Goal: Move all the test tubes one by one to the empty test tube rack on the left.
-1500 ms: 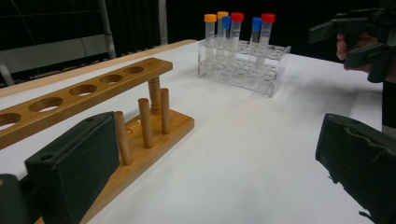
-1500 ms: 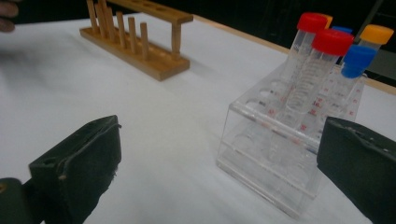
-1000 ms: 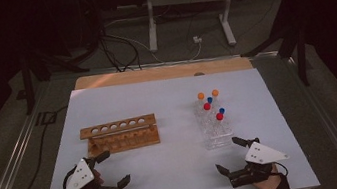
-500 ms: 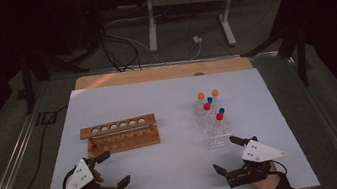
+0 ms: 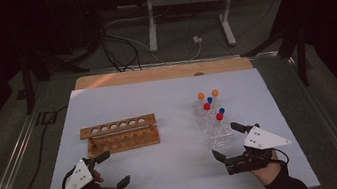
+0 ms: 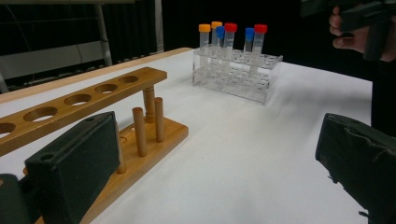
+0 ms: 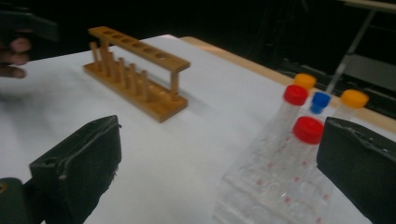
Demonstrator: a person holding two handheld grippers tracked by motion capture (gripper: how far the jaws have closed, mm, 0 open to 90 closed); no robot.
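Observation:
A wooden tube rack (image 5: 119, 134) with a row of empty holes stands at left centre of the white table. A clear plastic rack (image 5: 220, 134) at right centre holds several capped tubes (image 5: 219, 117) with orange, red and blue caps. My left gripper (image 5: 117, 168) is open just in front of the wooden rack (image 6: 93, 95), with nothing between its jaws. My right gripper (image 5: 224, 141) is open at the near end of the clear rack (image 7: 266, 186), its far jaw beside a red-capped tube (image 7: 306, 135). The left gripper view (image 6: 217, 163) looks across at the tubes (image 6: 229, 42).
The white sheet (image 5: 172, 99) covers a wooden tabletop whose far edge (image 5: 163, 72) shows. Bare table lies between the two racks and along the front. Cables and a metal stand (image 5: 189, 10) are on the floor beyond. The other hand (image 6: 355, 32) shows at upper right.
My right gripper has edged forward, closer to the near end of the clear rack. The left gripper has hardly moved. Both stay open.

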